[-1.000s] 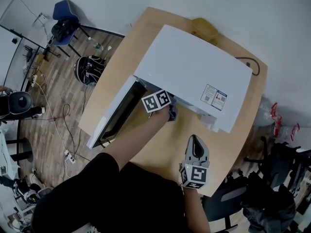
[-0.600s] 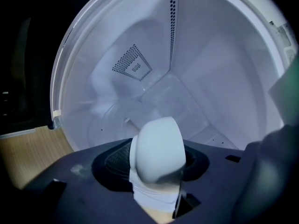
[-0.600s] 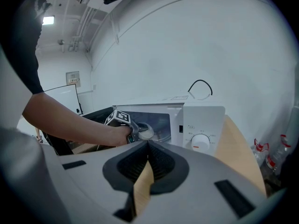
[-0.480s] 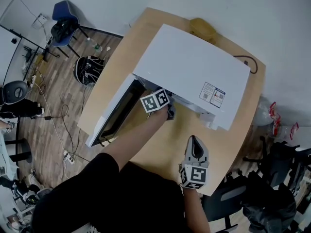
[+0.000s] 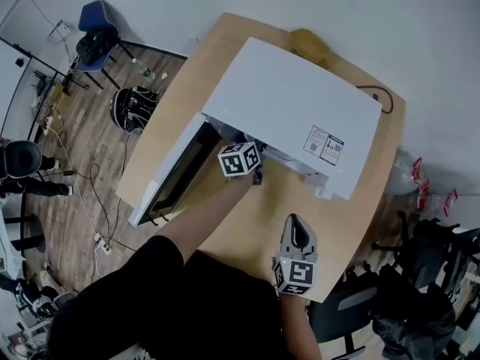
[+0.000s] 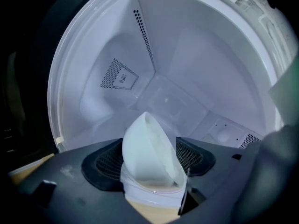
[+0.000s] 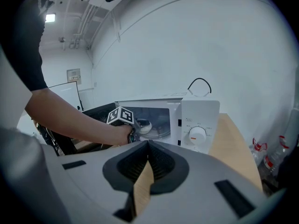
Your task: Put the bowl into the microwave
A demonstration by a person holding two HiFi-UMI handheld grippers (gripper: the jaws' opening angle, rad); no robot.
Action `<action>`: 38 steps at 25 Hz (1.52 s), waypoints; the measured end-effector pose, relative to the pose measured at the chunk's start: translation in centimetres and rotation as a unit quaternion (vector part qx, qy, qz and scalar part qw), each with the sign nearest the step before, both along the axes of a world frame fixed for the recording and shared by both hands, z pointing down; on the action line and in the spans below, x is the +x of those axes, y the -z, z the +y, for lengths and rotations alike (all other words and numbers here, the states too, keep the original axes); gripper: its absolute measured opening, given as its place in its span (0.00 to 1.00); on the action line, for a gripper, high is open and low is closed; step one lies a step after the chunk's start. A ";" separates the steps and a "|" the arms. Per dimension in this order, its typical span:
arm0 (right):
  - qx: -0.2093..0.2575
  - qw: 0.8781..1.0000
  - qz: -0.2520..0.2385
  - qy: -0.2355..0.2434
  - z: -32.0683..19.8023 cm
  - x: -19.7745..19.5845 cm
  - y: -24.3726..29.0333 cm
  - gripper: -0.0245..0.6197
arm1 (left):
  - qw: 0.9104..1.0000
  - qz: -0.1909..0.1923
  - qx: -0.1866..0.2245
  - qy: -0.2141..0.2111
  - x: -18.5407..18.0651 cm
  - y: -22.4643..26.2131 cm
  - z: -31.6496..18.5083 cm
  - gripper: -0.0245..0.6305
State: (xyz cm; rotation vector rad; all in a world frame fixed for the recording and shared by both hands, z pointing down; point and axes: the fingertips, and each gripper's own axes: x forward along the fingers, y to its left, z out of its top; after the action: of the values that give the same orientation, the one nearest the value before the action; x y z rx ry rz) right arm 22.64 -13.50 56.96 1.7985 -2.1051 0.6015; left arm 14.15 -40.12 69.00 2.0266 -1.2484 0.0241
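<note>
The white microwave (image 5: 300, 118) stands on the wooden table with its door (image 5: 172, 175) swung open to the left. My left gripper (image 5: 257, 172) reaches into the cavity. Its jaws are opening, and the white bowl (image 6: 147, 153) lies tilted between the pads (image 6: 105, 160), over the glass turntable (image 6: 168, 99). In the right gripper view the bowl (image 7: 143, 125) sits inside the microwave, just past the left gripper (image 7: 135, 127). My right gripper (image 5: 296, 235) hangs over the table's front part, shut with nothing in it (image 7: 148, 146).
A yellowish object (image 5: 311, 43) and a black cable (image 5: 379, 92) lie behind the microwave. Bare tabletop (image 5: 277, 201) shows in front of it. On the floor to the left are a blue chair (image 5: 101, 28) and a backpack (image 5: 135, 107). An office chair (image 5: 352, 313) stands at the right.
The left gripper stays at the microwave's mouth and the right gripper stays over the table. Only the view has shifted slightly.
</note>
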 end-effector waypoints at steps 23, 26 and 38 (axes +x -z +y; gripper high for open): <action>0.006 1.000 0.013 -0.012 1.4 0.3 0.3 0.13 | 0.991 -0.080 0.087 -0.068 -1.9 1.7 2.0 0.59; 0.005 1.000 0.014 -0.016 1.4 0.8 0.2 0.13 | 0.987 -0.099 0.098 -0.074 -2.4 1.9 2.7 0.59; 0.010 0.999 0.023 -0.025 1.4 1.6 0.2 0.13 | 0.965 -0.197 0.112 -0.132 -1.3 0.3 3.5 0.59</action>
State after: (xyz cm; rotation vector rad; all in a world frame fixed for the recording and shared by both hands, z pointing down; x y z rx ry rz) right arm 24.26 -12.09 56.79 1.8635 -2.0482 0.5477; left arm 12.82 -36.58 68.70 2.4583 -1.2481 0.4523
